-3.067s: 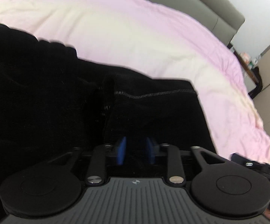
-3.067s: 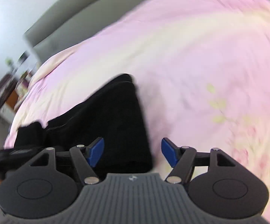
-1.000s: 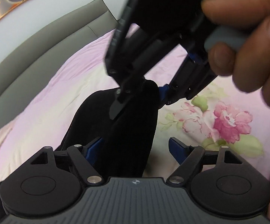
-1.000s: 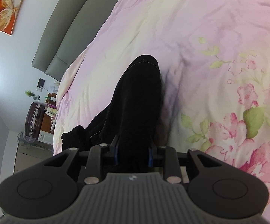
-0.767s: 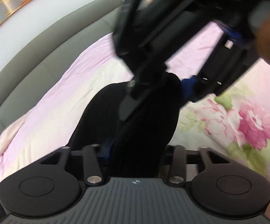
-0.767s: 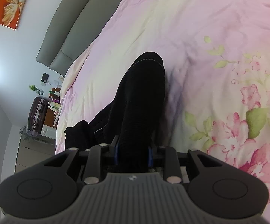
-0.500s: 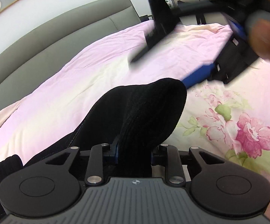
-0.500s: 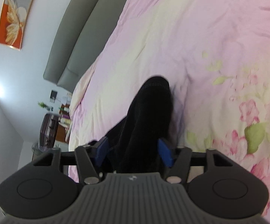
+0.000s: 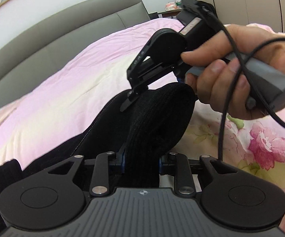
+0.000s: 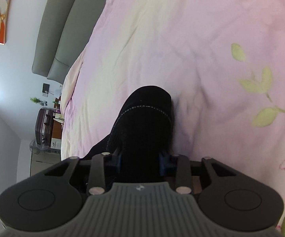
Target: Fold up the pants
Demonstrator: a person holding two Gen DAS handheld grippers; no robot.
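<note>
Black pants (image 9: 158,114) lie across a pink floral bedcover (image 9: 63,98), with one end raised in a thick fold. My left gripper (image 9: 142,162) is shut on the near part of that fold. In the left wrist view a hand (image 9: 231,75) holds my right gripper (image 9: 154,90) over the fold's far tip, one finger on each side of it. In the right wrist view the pants (image 10: 148,114) fill the gap of the right gripper (image 10: 140,162); its jaws are closing and the blue pads press on the cloth.
A grey padded headboard (image 9: 63,33) borders the bed. A black cable (image 9: 221,128) hangs from the right gripper's handle. Beyond the bed's edge stand a dark suitcase (image 10: 43,126) and a cluttered side table. The bedcover (image 10: 162,39) spreads wide around the pants.
The left gripper closed on the pants' fold. The right gripper let go, lifted off, then came back down on the fold's tip and closed again.
</note>
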